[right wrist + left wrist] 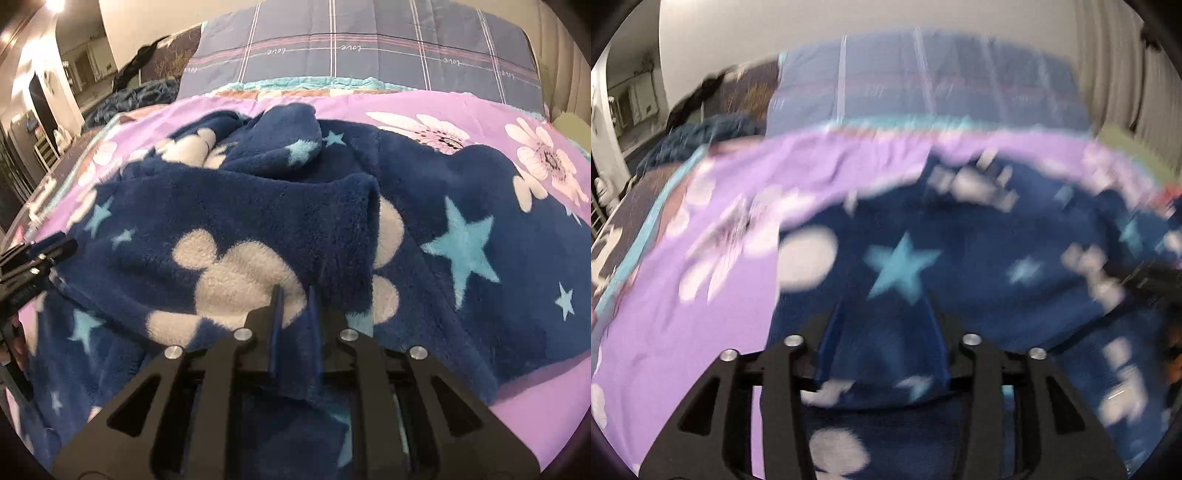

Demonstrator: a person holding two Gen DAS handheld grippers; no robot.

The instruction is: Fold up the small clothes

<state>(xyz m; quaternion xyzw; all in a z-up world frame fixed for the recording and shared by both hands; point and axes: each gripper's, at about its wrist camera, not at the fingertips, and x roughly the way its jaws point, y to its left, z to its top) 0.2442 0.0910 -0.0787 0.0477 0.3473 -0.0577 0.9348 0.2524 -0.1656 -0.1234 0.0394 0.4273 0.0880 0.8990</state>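
Observation:
A dark blue fleece garment (258, 199) with pale stars and white blobs lies rumpled on the purple flowered bedsheet (406, 105). My right gripper (294, 295) is shut on a raised fold of the fleece near its front edge, and the cloth hangs down under the fingers. The left wrist view is blurred by motion. My left gripper (882, 310) has its jaws well apart there, open, with the same fleece (979, 258) bunched between and below the fingers. The left gripper (37, 254) also shows at the far left of the right wrist view, at the garment's left edge.
A blue plaid quilt or pillow (369, 48) lies across the head of the bed. A dark knitted blanket (129, 99) is heaped at the back left. Purple sheet (683, 350) stretches left of the fleece. A doorway and furniture lie beyond the bed's left side.

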